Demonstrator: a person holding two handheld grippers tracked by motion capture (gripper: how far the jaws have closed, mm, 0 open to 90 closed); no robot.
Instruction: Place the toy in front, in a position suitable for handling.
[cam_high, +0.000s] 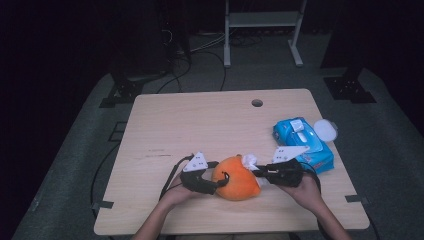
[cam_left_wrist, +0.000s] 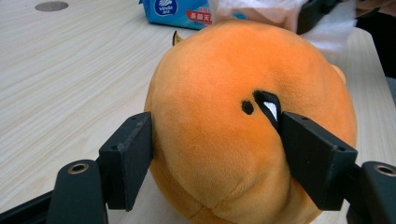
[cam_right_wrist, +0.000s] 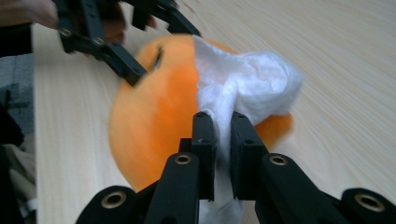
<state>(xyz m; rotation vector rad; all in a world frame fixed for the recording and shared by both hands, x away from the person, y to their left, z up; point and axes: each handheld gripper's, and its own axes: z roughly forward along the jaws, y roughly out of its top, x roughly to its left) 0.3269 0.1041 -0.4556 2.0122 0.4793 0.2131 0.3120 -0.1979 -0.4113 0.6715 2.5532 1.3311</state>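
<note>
plush toy (cam_left_wrist: 224, 130): orange cloth – short, soft, matt pile
wipe (cam_right_wrist: 252, 88): white, thin, crumpled, fibrous
left gripper (cam_left_wrist: 217, 149): black plastic, matt
right gripper (cam_right_wrist: 223, 140): black plastic, matt
table (cam_high: 200, 120): pale wood grain – smooth, low sheen
wipe pack (cam_high: 305, 142): blue film, glossy

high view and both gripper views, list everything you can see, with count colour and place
plush toy: one, orange, near edge of the table, between the two grippers
wipe: one, white, crumpled, pressed against the plush toy
wipes pack: one, blue, right side of the table, lid flipped open
table: one, light wood, round hole near the far edge
frame: one, white, on the floor beyond the table
left gripper: one, black, jaws clamped on the plush toy's sides
right gripper: one, black, jaws shut on the wipe
hands: two, at the near edge, each holding a gripper
</note>
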